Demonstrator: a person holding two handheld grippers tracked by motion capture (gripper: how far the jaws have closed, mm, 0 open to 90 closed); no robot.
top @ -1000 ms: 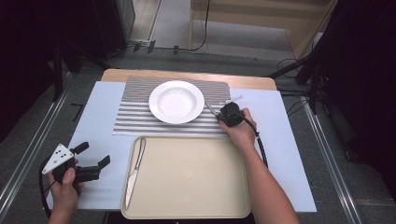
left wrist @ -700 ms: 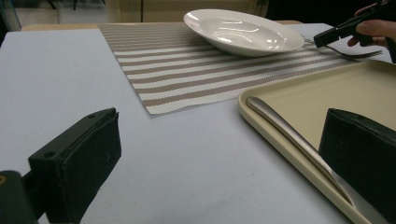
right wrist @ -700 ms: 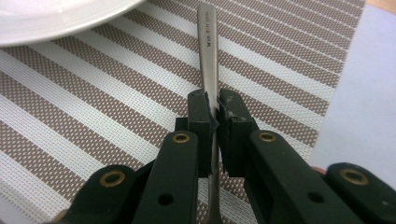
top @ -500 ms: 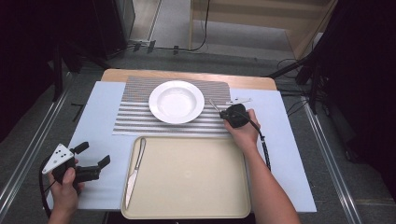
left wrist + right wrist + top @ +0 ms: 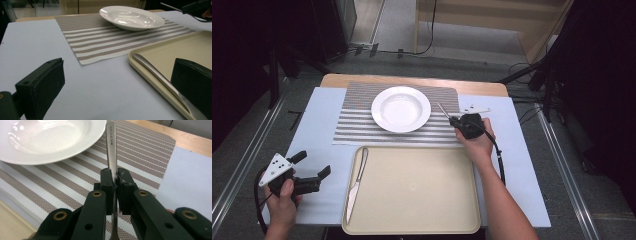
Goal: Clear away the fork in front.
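Note:
A white deep plate [image 5: 401, 108] sits on a striped placemat [image 5: 357, 125]. Just right of the plate, my right gripper [image 5: 455, 120] is shut on a steel cutlery handle [image 5: 443, 111], held a little above the mat. In the right gripper view the handle [image 5: 111, 147] sticks out past the pressed jaws [image 5: 114, 180] toward the plate's rim [image 5: 45, 140]; its working end is hidden. My left gripper [image 5: 314, 163] rests open at the front left over the blue sheet. Nothing lies between its jaws [image 5: 117, 82]. A table knife [image 5: 357, 182] lies along the left edge of the beige tray [image 5: 422, 195].
A pale blue sheet [image 5: 317, 120] covers the wooden table [image 5: 412, 81]. In the left gripper view the knife [image 5: 160, 80] lies just inside the tray rim [image 5: 140, 62], with the plate [image 5: 131, 18] beyond. A cable [image 5: 501, 165] trails along the right forearm.
The right hand has drifted slightly to the right and upward with the cutlery still clamped. The left hand and gripper have stayed where they were.

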